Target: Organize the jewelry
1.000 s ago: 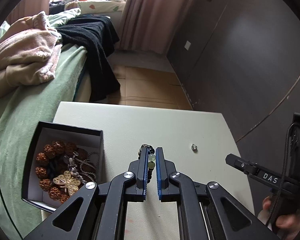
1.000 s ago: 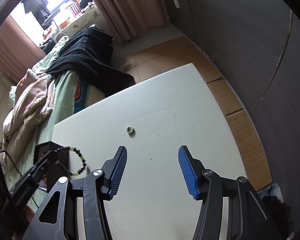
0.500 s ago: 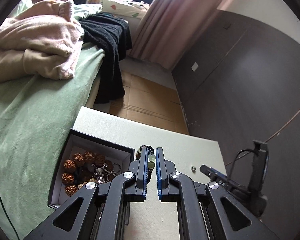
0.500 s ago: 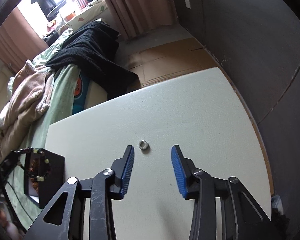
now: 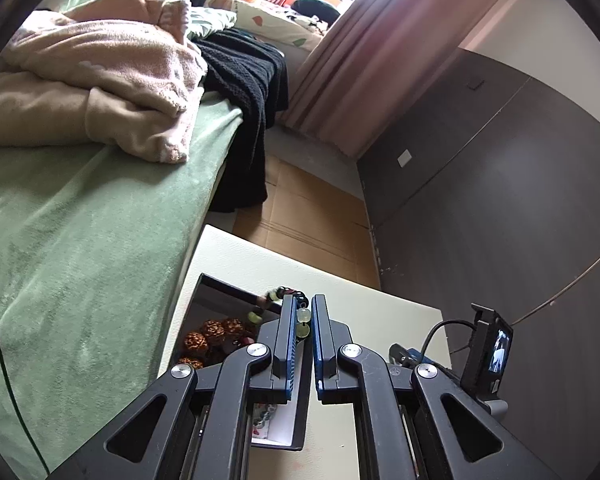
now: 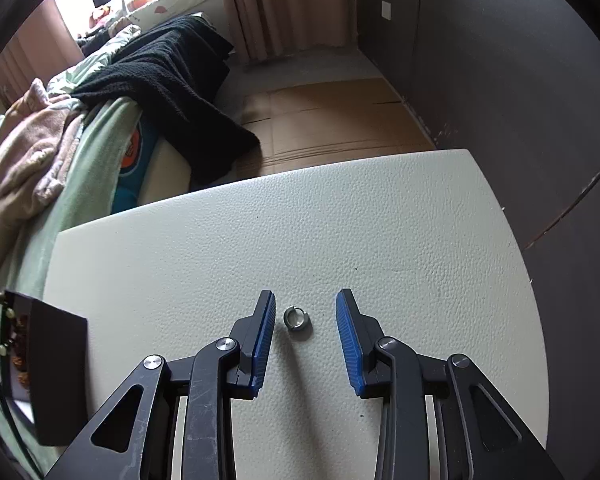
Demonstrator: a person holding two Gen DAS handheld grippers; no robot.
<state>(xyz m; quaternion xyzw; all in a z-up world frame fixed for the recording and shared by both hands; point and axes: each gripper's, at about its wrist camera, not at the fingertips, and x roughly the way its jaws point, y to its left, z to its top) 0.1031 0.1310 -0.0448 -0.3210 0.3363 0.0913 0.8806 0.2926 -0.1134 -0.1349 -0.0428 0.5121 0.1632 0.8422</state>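
**Bracelet over the box, ring bracketed on the table**

Left wrist view, near: a beaded bracelet (image 5: 300, 316) is being gripped between the blue pads of the left gripper (image 5: 302, 312), jaws nearly closed on its pale green beads. Its dark beads are being draped past the fingertips, over the far rim of the black jewelry box (image 5: 236, 289). Brown carved beads (image 5: 212, 334) are lying inside.

Right wrist view, near: the right gripper (image 6: 305, 312) is being held open low over the white table (image 6: 380, 240), a small silver ring (image 6: 296, 317) lying between its fingers, nearer the left one, untouched.

Judged step: the bracelet is being delivered. Next, release over the box opening is called for; then closing squarely on the ring, which could easily skid.

The ring is hidden from the left view; the box interior is hardly shown in the right, only its dark outer wall at the left edge. Farther off, a green bed (image 5: 80, 240) is being shown in both.
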